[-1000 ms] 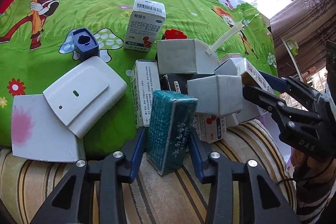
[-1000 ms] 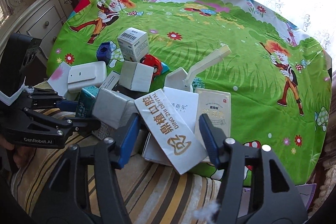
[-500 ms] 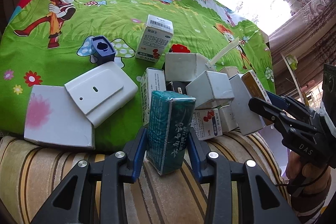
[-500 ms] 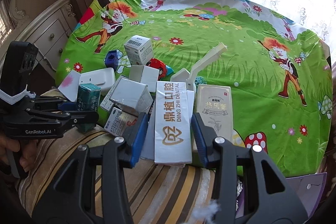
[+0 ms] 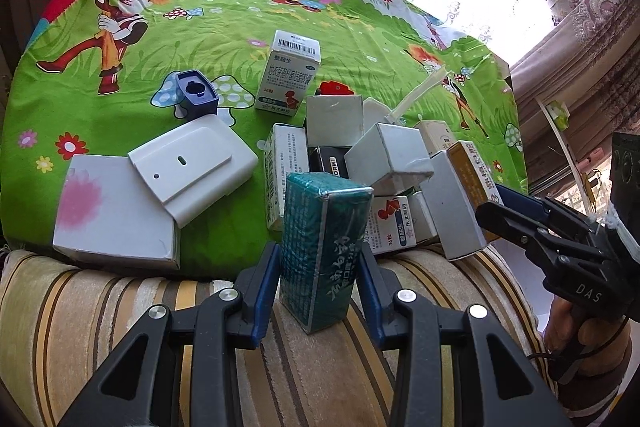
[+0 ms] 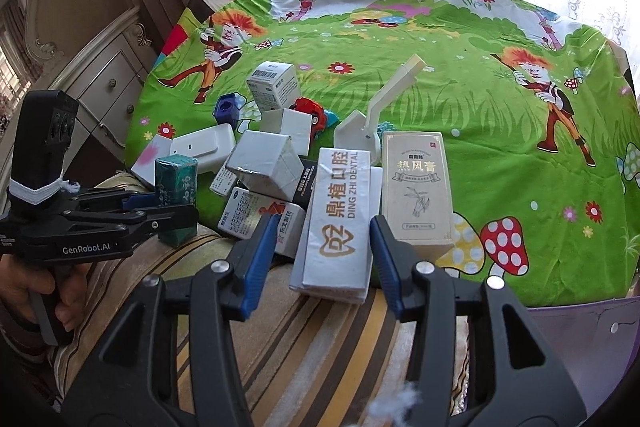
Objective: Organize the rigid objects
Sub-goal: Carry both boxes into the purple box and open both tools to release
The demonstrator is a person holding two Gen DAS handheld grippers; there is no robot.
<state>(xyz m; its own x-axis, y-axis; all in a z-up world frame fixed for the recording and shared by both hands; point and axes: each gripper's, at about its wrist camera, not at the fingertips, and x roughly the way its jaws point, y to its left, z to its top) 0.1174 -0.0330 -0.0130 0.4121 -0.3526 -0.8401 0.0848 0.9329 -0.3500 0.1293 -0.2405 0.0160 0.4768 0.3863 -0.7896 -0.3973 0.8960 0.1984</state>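
Fingers of the left gripper [image 5: 318, 281] are pinching a teal box [image 5: 322, 251] by its long sides, holding it upright with its lower end sitting on or just above the striped cushion [image 5: 120, 307]; judging by that, the box is being carried clear of the heap so it can be set down somewhere tidier. Beside it, the right gripper [image 6: 324, 259] is straddling a white dental box [image 6: 340, 223], and its fingers are spreading: both blue pads are standing off the box's sides with a gap showing, so the box is lying free between them, its near end over the cushion and propped on another white box beneath. That reads as a release, with the box laid straight alongside the tan box [image 6: 416, 191], probably so the long cartons are lining up side by side. A person's hand is gripping each handle at the frame edges. Just past the cushion edge, on the green cartoon cloth [image 6: 460, 67] covering the worktop, the remaining boxes are leaning on one another in a loose heap: a grey cube [image 5: 388, 155] is tilting over a red-and-white medicine carton [image 5: 394, 223], which suggests they are not sorted yet. To the left, a white plastic cover [image 5: 192, 167] is overlapping a flat white box [image 5: 112, 211]. Further back, a barcoded carton [image 5: 290, 79] is standing upright near a small blue container [image 5: 196, 93], and a cream stick [image 6: 394, 87] is slanting up from a white base.
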